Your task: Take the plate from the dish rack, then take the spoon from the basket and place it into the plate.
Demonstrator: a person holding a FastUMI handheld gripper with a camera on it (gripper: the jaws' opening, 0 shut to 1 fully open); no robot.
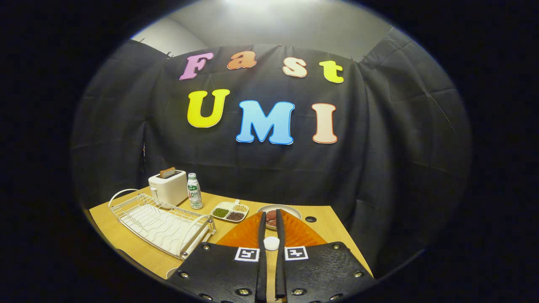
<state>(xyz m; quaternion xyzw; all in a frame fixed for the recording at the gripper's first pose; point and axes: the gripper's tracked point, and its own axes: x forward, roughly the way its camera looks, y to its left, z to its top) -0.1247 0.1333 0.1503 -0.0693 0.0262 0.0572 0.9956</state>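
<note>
Black cloth hung behind a pale wooden table, where a white wire dish rack sat with its slots bare. The gripper had its fingers nearly together, clamped on the edge of an orange plate, which it held out edge-on just above the tabletop, so the first part of the task looked done. The plate appeared glossy and finely ribbed, likely plastic, though the fisheye bend made that hard to confirm. The spoon and its basket could not be made out, so that part looked still to do. Beyond the fingertips lay a round grey dish holding something reddish, a white divided tray of grains beside it, then a small bottle and a boxy white toaster.
</note>
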